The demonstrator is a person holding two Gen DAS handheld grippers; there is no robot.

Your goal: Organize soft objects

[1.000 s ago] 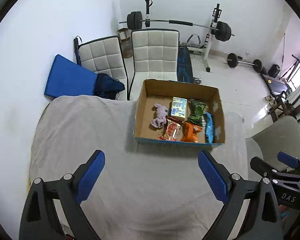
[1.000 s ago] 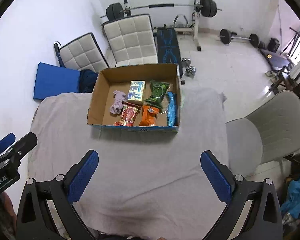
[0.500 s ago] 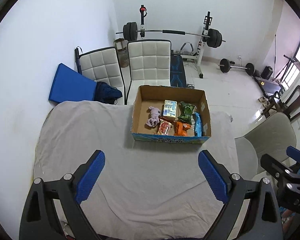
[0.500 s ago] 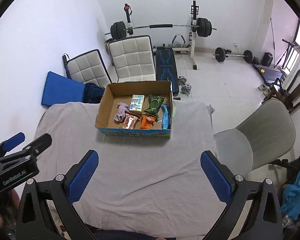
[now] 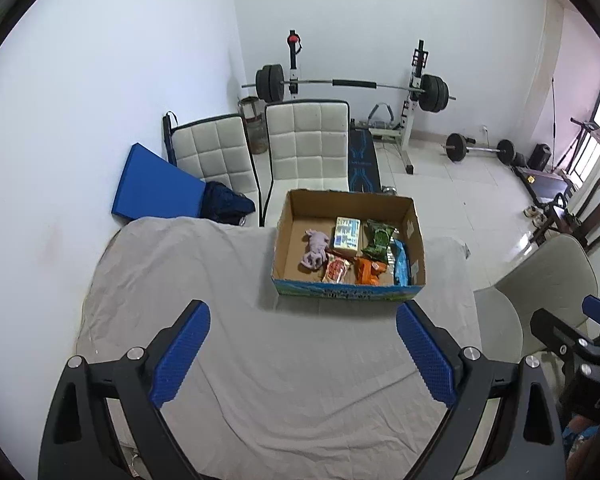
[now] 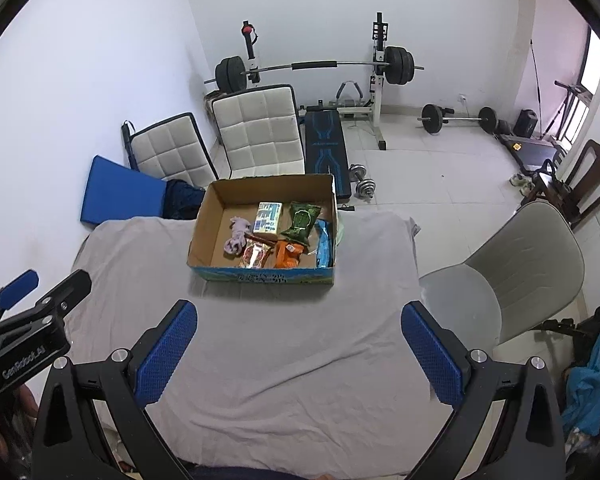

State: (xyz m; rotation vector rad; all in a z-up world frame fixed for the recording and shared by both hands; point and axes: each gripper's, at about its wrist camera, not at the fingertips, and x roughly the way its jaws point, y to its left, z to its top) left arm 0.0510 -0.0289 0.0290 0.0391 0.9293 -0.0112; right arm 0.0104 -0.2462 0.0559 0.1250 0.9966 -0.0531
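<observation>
A cardboard box (image 5: 284, 236) stands at the far side of the table (image 5: 300, 380), which a grey cloth covers. In the box lie a purple soft toy (image 5: 315, 248), a yellow pack (image 5: 346, 233), a green packet (image 5: 378, 240), a red packet (image 5: 335, 271), an orange packet (image 5: 366, 271) and a blue packet (image 5: 401, 264). The box also shows in the right wrist view (image 6: 208, 224), with the soft toy (image 6: 236, 237). My left gripper (image 5: 302, 354) is open and empty, high above the near table. My right gripper (image 6: 298, 350) is open and empty, to the right of the left one.
Two white padded chairs (image 5: 306, 140) and a blue mat (image 5: 156, 186) stand beyond the table. A grey chair (image 6: 512, 272) stands at the table's right side. A barbell rack (image 6: 312, 66), a bench and dumbbells stand at the back wall.
Both grippers have drawn back and up from the box, which looks smaller and farther away. Both stay open and empty.
</observation>
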